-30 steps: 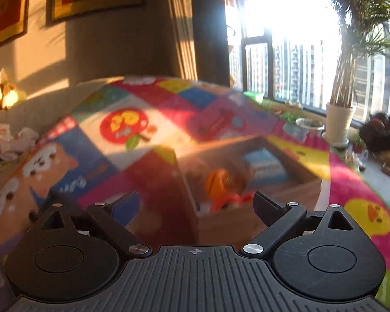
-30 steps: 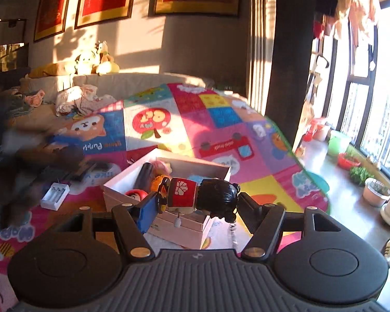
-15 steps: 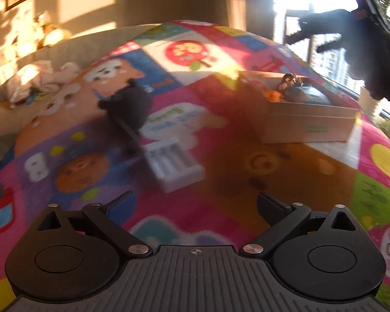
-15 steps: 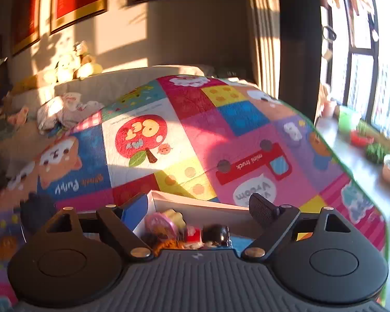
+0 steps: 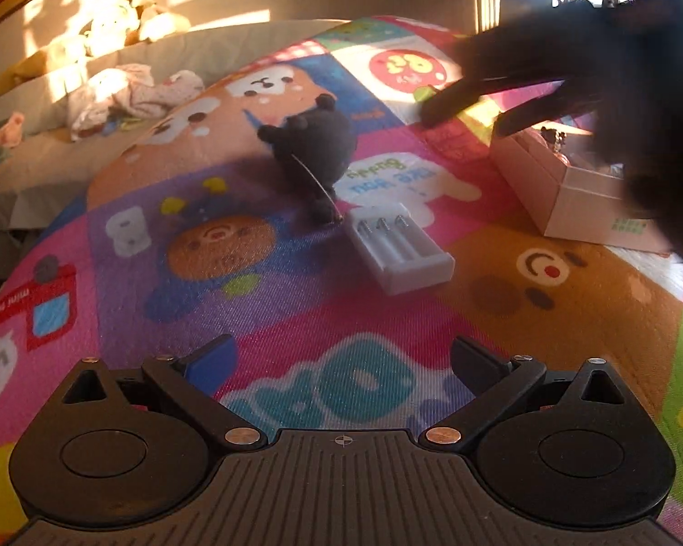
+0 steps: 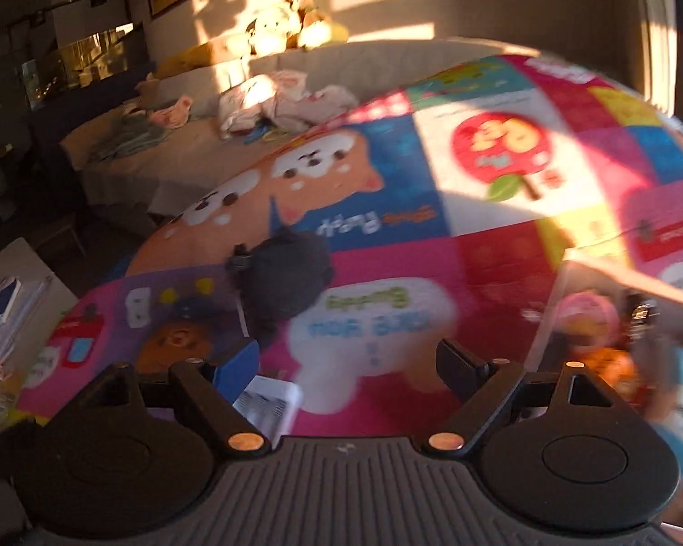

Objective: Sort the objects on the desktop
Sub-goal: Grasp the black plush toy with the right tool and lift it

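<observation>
**Entry: sorting in progress, play mat.**

Grippers. We hold the left gripper (image 5: 341,359) with its jaws spread wide and nothing between them, low over the mat's near edge. The right gripper (image 6: 348,364) is also parted and empty, and it shows in the left wrist view as a dark blur over the box.

Items left to sort. The white battery charger (image 5: 398,248) lies mid-mat, slots up. The dark plush toy (image 5: 316,152) sits just behind it, touching or nearly touching its far end; a thin wire or strap runs off the toy toward the charger.

Destination. The pale cardboard box (image 5: 564,195) stands near the mat's right edge, already holding several small toys.

Risks, as we judge them:
- Closing on the charger may snag the toy's wire and drag both.
- The charger is flat and hard; fingertips could skid off on the soft mat (image 5: 296,318).
- Both grippers crowd the same patch, so a collision is possible.
- Glare and motion blur hamper aim.

Legible writing. On the mat: "mini truck", "Vroom" in part, and "Puppy", seen upside down. A green box label is unreadable.
</observation>
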The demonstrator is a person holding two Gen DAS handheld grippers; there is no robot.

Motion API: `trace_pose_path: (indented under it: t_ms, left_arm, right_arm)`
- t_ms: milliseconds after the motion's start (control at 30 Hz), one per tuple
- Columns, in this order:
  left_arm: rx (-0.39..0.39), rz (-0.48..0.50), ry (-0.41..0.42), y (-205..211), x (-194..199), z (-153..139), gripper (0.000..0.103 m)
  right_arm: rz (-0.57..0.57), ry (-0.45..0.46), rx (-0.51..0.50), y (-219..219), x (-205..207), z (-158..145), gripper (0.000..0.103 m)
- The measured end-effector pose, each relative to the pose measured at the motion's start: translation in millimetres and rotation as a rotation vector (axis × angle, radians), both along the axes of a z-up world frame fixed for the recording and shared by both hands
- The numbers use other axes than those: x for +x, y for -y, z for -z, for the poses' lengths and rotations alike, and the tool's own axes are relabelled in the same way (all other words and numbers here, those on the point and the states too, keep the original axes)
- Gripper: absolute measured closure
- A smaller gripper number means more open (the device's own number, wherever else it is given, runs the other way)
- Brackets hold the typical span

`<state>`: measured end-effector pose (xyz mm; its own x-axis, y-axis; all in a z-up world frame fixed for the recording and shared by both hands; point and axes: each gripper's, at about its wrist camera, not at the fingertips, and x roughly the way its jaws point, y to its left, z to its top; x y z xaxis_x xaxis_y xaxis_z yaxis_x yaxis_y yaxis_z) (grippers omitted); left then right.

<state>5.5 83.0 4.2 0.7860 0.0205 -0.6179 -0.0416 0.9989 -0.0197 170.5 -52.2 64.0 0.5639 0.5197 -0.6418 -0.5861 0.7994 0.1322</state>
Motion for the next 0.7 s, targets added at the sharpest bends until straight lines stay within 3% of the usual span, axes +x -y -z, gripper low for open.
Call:
trace_pose_path:
  t_ms: [100,167,367,433,467,500,633,700]
  left_arm:
    - [-0.014,-0.005,-0.025,-2,3,3,0.0]
    - [-0.021,-0.005,-0.027,-2,3,4,0.0]
    - [-0.048,-0.009,-0.03,-5,3,5,0.0]
    - [-0.048,-0.009,-0.03,-5,3,5,0.0]
    - [-0.049,-0.009,-0.03,-5,3,4,0.0]
    - [-0.049,-0.009,-0.03,-5,3,5,0.0]
    - [-0.059,-0.011,-0.026,-6,3,4,0.0]
    - [-0.067,-0.012,-0.023,-7,4,5,0.0]
  right_arm:
    - [0.025,-0.12,0.046,-33,28,12,0.011]
    - [0.058,-0.136,0.076,-53,46,17,0.008]
    - [0.127,-0.281,0.141,-91,99,44,0.008]
    - [0.138,-0.33,0.155,-98,106,53,0.015]
    - [0.131,-0.337,0.158,-101,107,56,0.019]
    - [0.114,-0.333,0.164,-103,106,56,0.029]
    - [0.075,-0.283,0.146,-98,89,41,0.033]
    - [0.043,-0.248,0.183,-78,71,23,0.033]
